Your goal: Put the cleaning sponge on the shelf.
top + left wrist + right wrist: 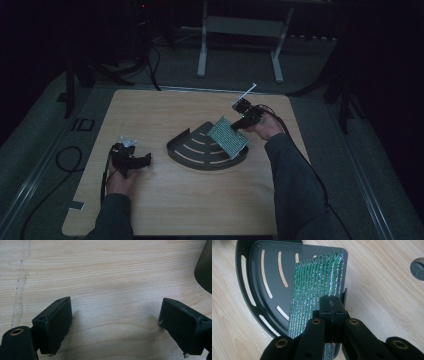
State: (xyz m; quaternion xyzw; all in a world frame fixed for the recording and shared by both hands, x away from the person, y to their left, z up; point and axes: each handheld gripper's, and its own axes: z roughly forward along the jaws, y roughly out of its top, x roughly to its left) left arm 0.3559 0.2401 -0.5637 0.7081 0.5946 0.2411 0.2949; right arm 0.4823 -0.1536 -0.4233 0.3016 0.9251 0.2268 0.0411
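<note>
A black quarter-round tray (197, 155) with curved slots lies in the middle of the wooden table (165, 112). My right gripper (239, 122) is shut on one edge of a green glittery scouring pad (227, 136), held tilted just above the tray's right part. In the right gripper view the pad (314, 287) stands on edge between the closed jaws of my right gripper (331, 305), over the tray (257, 282). My left gripper (142, 160) rests low at the table's left, open, with bare wood between its fingers (56, 323) in the left gripper view.
The tray's dark edge (203, 272) shows at the right of the left gripper view. A round hole (418, 266) sits in the tabletop near the right gripper. Beyond the table stand a white frame (240, 30) and dark stands on grey floor.
</note>
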